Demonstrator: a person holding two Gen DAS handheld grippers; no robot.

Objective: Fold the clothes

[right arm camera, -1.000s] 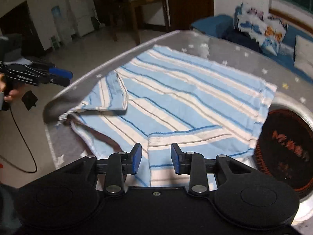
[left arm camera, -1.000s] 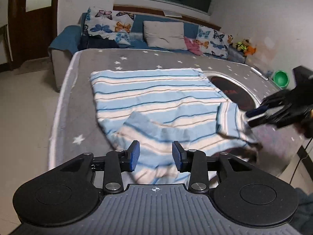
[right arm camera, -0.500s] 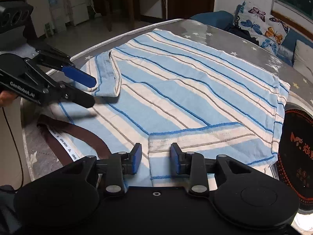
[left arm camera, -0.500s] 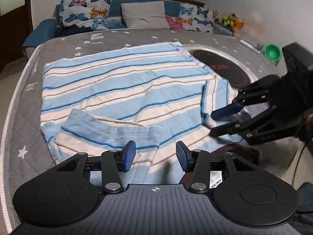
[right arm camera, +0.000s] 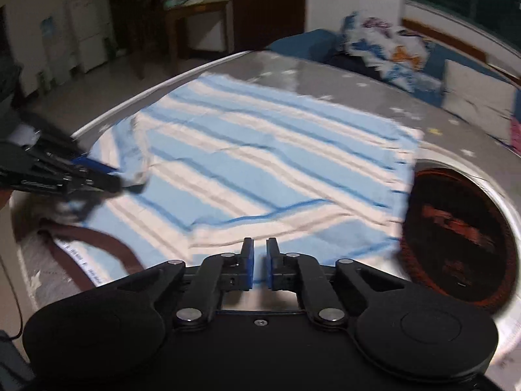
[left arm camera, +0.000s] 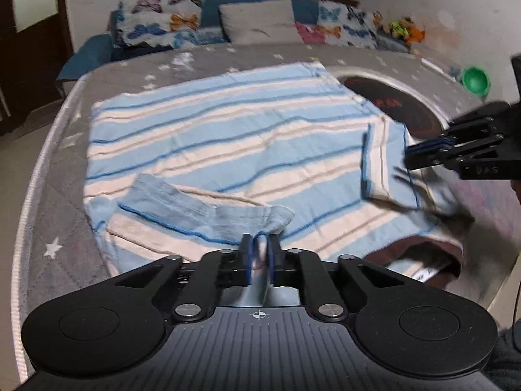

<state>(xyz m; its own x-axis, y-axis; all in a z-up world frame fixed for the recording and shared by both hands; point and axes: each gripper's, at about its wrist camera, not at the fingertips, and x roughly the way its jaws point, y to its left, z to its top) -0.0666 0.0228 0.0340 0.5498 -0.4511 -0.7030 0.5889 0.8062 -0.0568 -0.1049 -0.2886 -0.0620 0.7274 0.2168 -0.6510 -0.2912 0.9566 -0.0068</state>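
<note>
Bedtop: both grippers low, shirt (left arm camera: 228, 150) pinched.

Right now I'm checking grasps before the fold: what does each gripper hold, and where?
Both pinch the striped shirt: left gripper on the folded-in left sleeve's cuff, right gripper on the right sleeve's edge.

Blue-and-cream striped shirt (left arm camera: 228, 137), grey star-print mattress (left arm camera: 65, 176), butterfly-print pillows (left arm camera: 156, 29), green bowl (left arm camera: 476, 79)

The shirt (left arm camera: 228, 143) lies spread flat on the bed (left arm camera: 58, 195), sleeves folded in on top of it. The left hand-held gripper (left arm camera: 259, 254) sits at its near hem, the right hand-held gripper (left arm camera: 420, 154) at the right sleeve. Behind the bed runs a sofa (left arm camera: 88, 52) carrying cushions (left arm camera: 257, 21); a round mat (left arm camera: 400, 107) lies right of the shirt.
</note>
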